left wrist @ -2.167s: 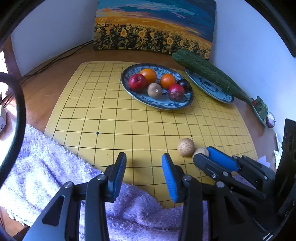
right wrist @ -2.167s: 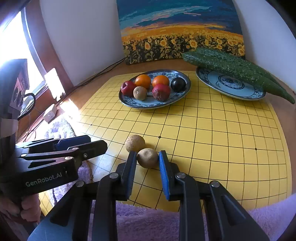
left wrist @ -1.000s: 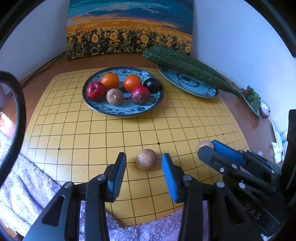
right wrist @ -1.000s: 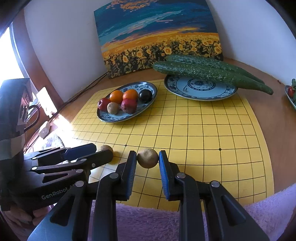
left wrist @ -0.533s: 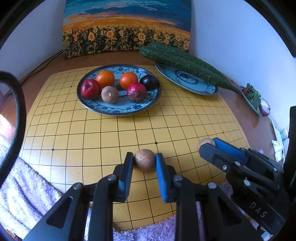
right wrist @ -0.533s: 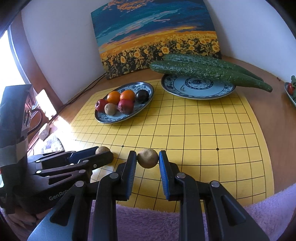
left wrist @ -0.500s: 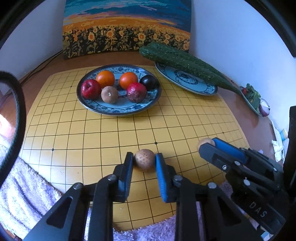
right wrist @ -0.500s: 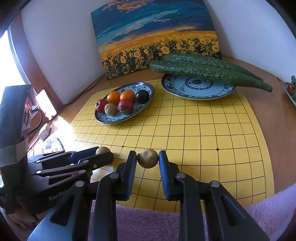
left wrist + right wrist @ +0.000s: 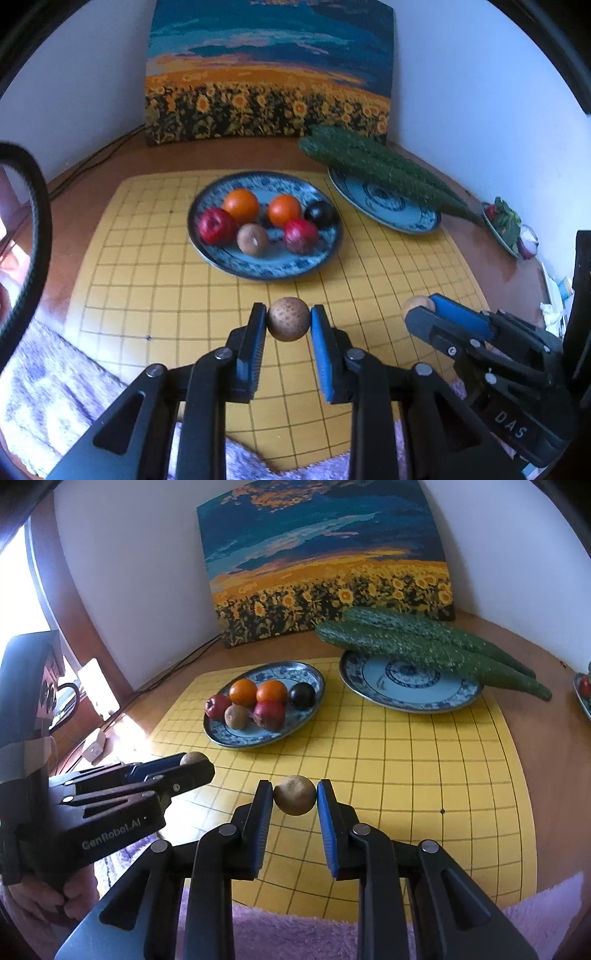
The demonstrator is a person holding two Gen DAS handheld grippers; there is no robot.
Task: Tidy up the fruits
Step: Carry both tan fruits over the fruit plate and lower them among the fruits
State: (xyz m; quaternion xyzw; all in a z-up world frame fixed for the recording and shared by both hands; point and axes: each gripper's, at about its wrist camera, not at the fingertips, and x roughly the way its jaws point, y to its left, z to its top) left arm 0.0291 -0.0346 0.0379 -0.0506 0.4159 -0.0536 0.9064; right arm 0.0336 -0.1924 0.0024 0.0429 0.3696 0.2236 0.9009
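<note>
A speckled brown round fruit [image 9: 288, 319] is clamped between the blue-padded fingers of the left gripper [image 9: 288, 325] at the lower centre of the left wrist view, raised above the yellow grid mat [image 9: 147, 295]. In the right wrist view an olive-brown kiwi [image 9: 294, 795] is pinched in the same way by the right gripper [image 9: 294, 799], just below the centre of the frame; both sets of jaws are closed down to the width of the fruit they hold.

Each gripper is also seen from the other camera: at the lower right of the left wrist view and at the lower left of the right wrist view, with only a sliver of its fruit showing at the tip.

Beyond the held fruit, in the middle of the left wrist frame, a blue-patterned fruit plate [image 9: 221, 258] is seen on the mat, carrying two oranges, a red apple [image 9: 216, 226], another kiwi [image 9: 252, 239], a dark red fruit [image 9: 300, 236] and a black plum [image 9: 319, 215].

To the right of it a second patterned plate [image 9: 399, 218] is placed, with large cucumbers [image 9: 380, 171] lying across it.

A sunflower painting [image 9: 266, 74] is propped against the wall at the top of the frame. A lilac fluffy towel [image 9: 55, 387] is visible along the lower edge.
</note>
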